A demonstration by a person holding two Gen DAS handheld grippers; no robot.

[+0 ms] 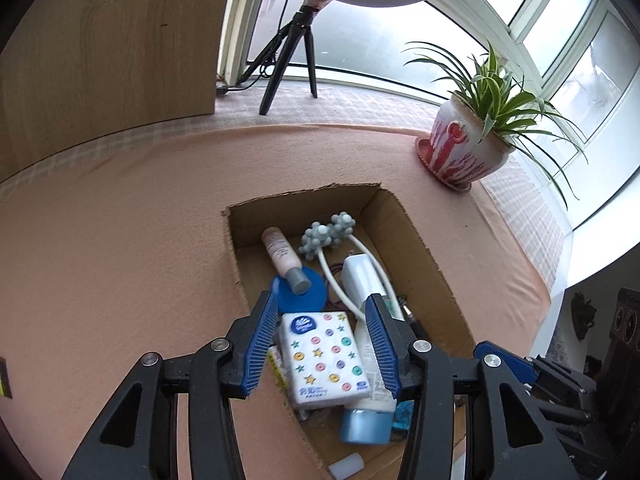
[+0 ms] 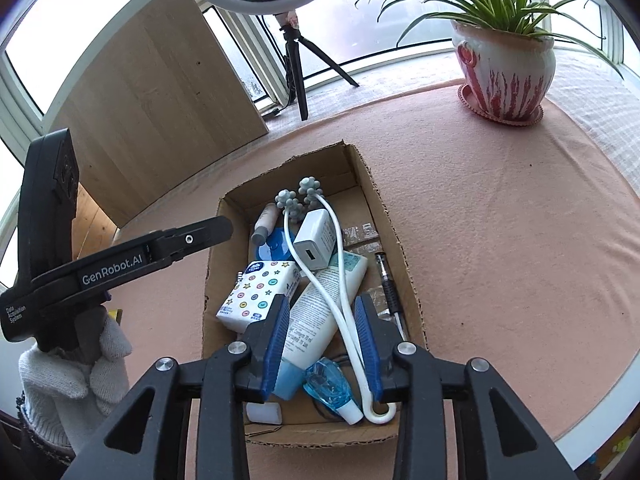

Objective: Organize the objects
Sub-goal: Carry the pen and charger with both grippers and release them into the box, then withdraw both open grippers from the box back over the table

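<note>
An open cardboard box (image 1: 420,256) (image 2: 396,240) sits on the pink cloth and holds several items. A tissue pack (image 1: 324,356) (image 2: 260,292) with coloured dots lies on top. My left gripper (image 1: 322,322) is open, its blue pads on either side of the pack, apart from it. My right gripper (image 2: 322,320) is open above a white tube with a blue cap (image 2: 316,320) and the white massager handle (image 2: 344,312). Also inside are a white charger (image 2: 316,244), a pink bottle (image 1: 282,254), a blue lid (image 1: 300,288) and a pen (image 2: 388,288).
A potted plant (image 1: 468,148) (image 2: 504,76) stands at the back right. A ring light on a tripod (image 1: 288,52) (image 2: 296,60) and a wooden board (image 1: 108,48) stand at the back. The left gripper's body and a gloved hand (image 2: 76,376) show left of the box.
</note>
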